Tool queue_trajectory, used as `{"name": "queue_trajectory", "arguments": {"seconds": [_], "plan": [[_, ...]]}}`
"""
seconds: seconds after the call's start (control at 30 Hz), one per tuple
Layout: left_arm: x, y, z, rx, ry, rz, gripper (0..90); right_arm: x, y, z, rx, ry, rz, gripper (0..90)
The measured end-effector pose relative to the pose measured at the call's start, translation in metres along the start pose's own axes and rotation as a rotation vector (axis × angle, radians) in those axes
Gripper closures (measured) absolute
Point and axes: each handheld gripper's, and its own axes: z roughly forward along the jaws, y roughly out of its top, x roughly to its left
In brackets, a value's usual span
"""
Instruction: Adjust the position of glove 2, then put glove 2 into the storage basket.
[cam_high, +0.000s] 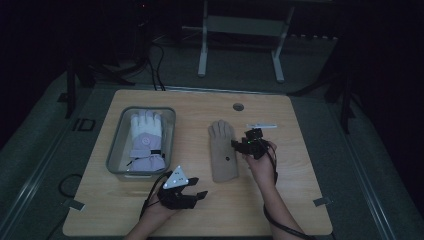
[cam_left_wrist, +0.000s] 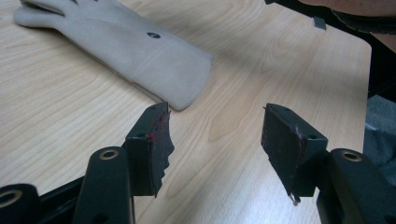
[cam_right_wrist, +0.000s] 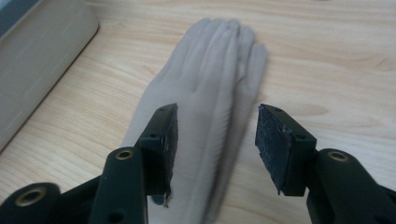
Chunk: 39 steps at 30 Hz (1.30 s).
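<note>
Right gripper (cam_high: 240, 144) at centre-right of the high view, jaws apart and empty, just beside the flat beige knit glove (cam_high: 223, 150) lying at table centre; in its own view the glove (cam_right_wrist: 212, 88) is blurred and cut off at the bottom edge. Left gripper (cam_high: 196, 187) lower centre, jaws apart, empty, glove cuff (cam_left_wrist: 175, 74) above them.

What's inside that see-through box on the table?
The clear plastic box holds a white and lilac padded glove, lying flat with fingers pointing away. Anything beneath the glove is covered.
</note>
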Motion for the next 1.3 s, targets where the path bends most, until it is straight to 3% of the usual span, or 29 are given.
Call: {"name": "queue_trajectory", "arguments": {"seconds": [0.17, 0.23, 0.43, 0.5, 0.7, 0.9, 0.93, 1.0, 1.17, 1.3], "plan": [[0.001, 0.007, 0.005, 0.009, 0.027, 0.002, 42.7, -0.013, 0.001, -0.003, 0.01, 0.039, -0.019, 52.7], [0.003, 0.012, 0.008, 0.007, 0.043, -0.01, 42.6, -0.023, 0.006, -0.001, 0.021, 0.081, -0.031, 51.1], [0.01, 0.024, 0.018, -0.009, 0.076, -0.049, 42.5, -0.024, 0.019, 0.013, 0.037, 0.105, -0.038, 50.8], [0.01, 0.026, 0.019, -0.008, 0.08, -0.042, 42.5, -0.023, 0.021, 0.016, 0.043, 0.107, -0.035, 50.8], [0.011, 0.024, 0.024, 0.009, 0.073, -0.032, 42.6, -0.019, 0.027, 0.045, 0.097, 0.092, -0.039, 42.8], [0.011, 0.022, 0.027, 0.017, 0.067, -0.03, 42.6, -0.014, 0.028, 0.069, 0.153, 0.072, -0.055, 43.3], [0.011, 0.022, 0.026, 0.017, 0.067, -0.03, 42.7, -0.012, 0.027, 0.073, 0.18, 0.074, -0.063, 54.4], [0.012, 0.022, 0.026, 0.016, 0.068, -0.028, 42.6, -0.009, 0.028, 0.073, 0.179, 0.088, -0.067, 73.0], [0.012, 0.024, 0.024, 0.011, 0.075, -0.027, 42.6, -0.001, 0.034, 0.06, 0.122, 0.085, -0.117, 78.5], [0.012, 0.027, 0.025, 0.01, 0.078, -0.019, 42.7, -0.003, 0.037, 0.053, 0.076, 0.09, -0.091, 78.3]]}}
